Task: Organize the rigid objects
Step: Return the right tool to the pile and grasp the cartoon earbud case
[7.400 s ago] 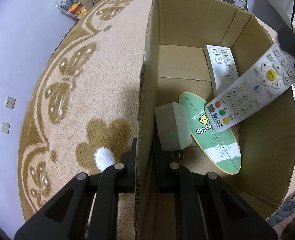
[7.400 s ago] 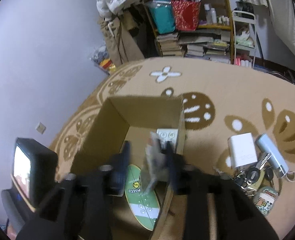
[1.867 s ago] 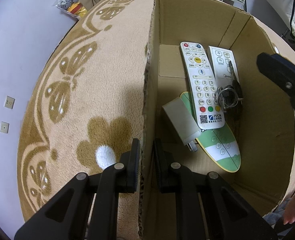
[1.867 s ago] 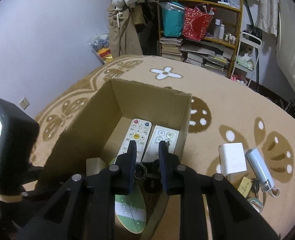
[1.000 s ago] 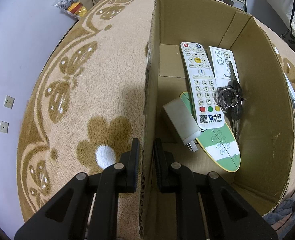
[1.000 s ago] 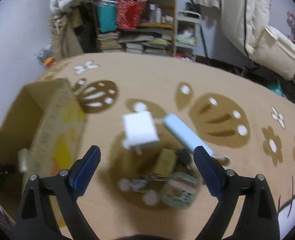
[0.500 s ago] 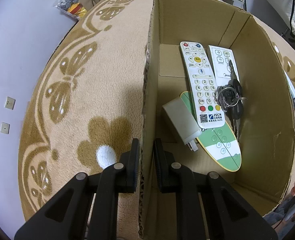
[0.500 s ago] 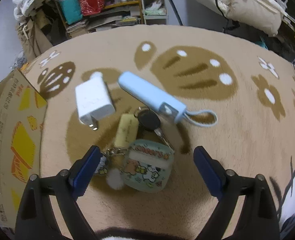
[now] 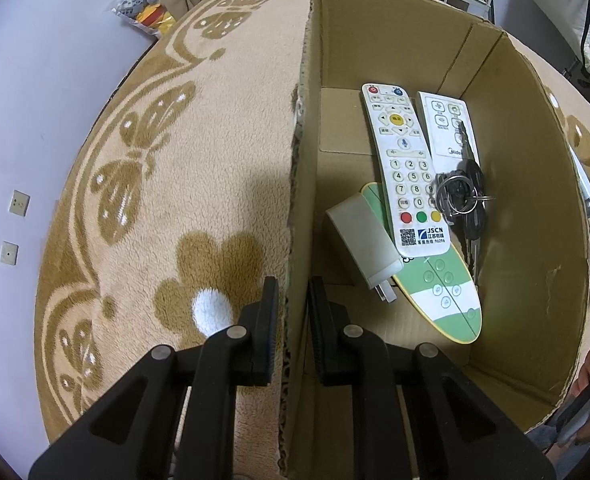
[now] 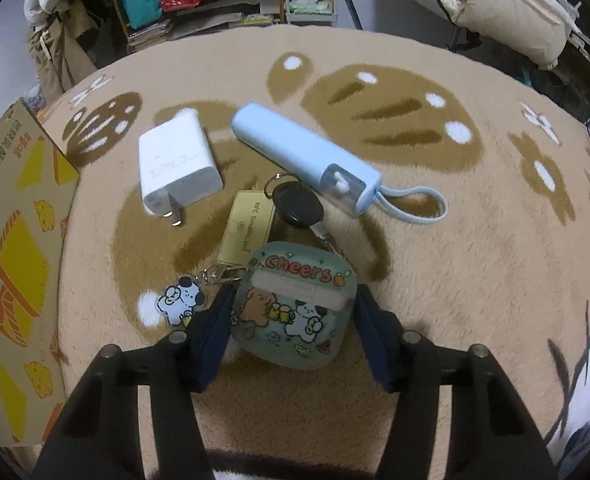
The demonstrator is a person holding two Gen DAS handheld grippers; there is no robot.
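Five loose items lie on the rug (image 10: 475, 240), awaiting the box (image 10: 11, 264).

Item 1, earbud case (image 10: 293, 310): green silicone sleeve with cartoon print and the word "Cheers", sitting on the rug between the wide-spread fingers of the right gripper (image 10: 291, 340), which straddles it without clear contact. Judged light, with a rigid shell under a soft, slightly grippy skin; rounded corners may let it squirm. Best taken across the flat sides at mid-height. A charm (image 10: 181, 300) on a short chain appears clipped to it and would likely trail along.

Item 2, gold card (image 10: 247, 232): thin, flat, touching the case's far edge. Probably awkward to pinch off pile.

Item 3, key (image 10: 297, 204): black head on a ring, beside the card. Small, hard, likely slippery.

Item 4, charger (image 10: 177, 164): white block, prongs toward the camera. Stiff, smooth; grip across the broad faces.

Item 5, power bank (image 10: 301, 156): pale blue bar with a looped cord. Heaviest of the lot by my estimate; take it mid-length.

Already boxed: two remotes (image 9: 405, 168), a green oval remote (image 9: 441, 288), a key bunch (image 9: 461, 196), a grey adapter (image 9: 363, 240).

Left gripper (image 9: 291, 308): clamped on the box's near wall, one finger inside, one outside, steadying it.
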